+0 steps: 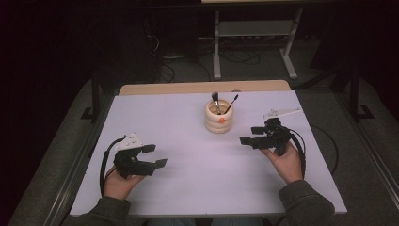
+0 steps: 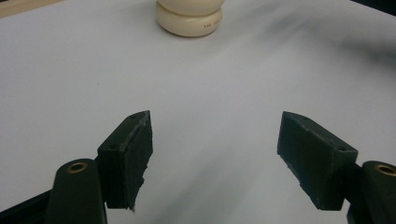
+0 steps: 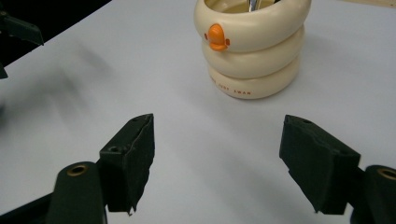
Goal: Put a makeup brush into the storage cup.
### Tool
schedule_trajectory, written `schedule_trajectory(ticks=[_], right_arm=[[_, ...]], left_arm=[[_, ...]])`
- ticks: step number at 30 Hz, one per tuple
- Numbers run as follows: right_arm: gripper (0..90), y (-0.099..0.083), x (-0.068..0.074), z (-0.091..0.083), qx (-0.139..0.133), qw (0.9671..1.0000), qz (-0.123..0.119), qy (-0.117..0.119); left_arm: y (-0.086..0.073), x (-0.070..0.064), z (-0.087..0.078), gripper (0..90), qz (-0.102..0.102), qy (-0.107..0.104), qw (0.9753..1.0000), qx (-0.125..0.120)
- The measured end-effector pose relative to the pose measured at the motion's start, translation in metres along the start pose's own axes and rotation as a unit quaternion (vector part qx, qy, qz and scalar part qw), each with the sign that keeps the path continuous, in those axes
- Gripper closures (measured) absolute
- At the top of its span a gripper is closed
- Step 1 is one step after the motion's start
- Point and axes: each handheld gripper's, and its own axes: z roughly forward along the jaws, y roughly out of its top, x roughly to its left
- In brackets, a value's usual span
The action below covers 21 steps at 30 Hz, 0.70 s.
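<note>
Broadly, the desk (image 1: pixel 188 188) is a pale sheet with a wooden strip along its far edge, and it carries everything here. Near the middle of its far half stands the cream holder (image 1: pixel 219 117), a stack of three rounded rings with a small orange duck bill on its front. Two brushes (image 1: pixel 217 102) stand in it, tilted, their tips above its rim; a thin pale tool (image 1: pixel 282 113) lies flat on the desk off to the right of the holder, near the desk's right edge.

The left hand-held gripper (image 1: pixel 157 155) sits at the near left of the desk, held in a hand (image 1: pixel 120 183) that comes in from the bottom edge. Its jaws are spread wide with bare desk between them. It is well apart from the holder, which lies ahead of it and to its right; in the left gripper view the holder's base (image 2: pixel 189 21) shows at the top, far beyond the jaws.

The right hand-held gripper (image 1: pixel 251 135) sits at the right, held in the other hand (image 1: pixel 287 162), its jaws likewise spread and pinching nothing. The holder is near it, just ahead and to its left, not touching. In the right gripper view the holder (image 3: pixel 252 46) rises close beyond the open jaws, its bill turned towards the camera.
</note>
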Motion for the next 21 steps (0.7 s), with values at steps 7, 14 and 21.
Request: schedule_trajectory(ticks=[7,14,21], right_arm=[[24.1,-0.014,0.003,-0.003,0.004,1.0000,0.002,-0.003],[23.8,-0.027,0.008,-0.007,0.009,1.0000,-0.003,-0.001],[22.4,-0.048,0.007,-0.015,0.002,1.0000,0.008,-0.001]], left_arm=[[0.000,-0.001,0.001,23.9,0.001,0.008,1.0000,0.005],[-0.001,-0.001,0.003,23.9,-0.002,0.006,1.0000,0.007],[-0.004,-0.001,0.005,23.1,-0.007,0.000,0.9999,0.008]])
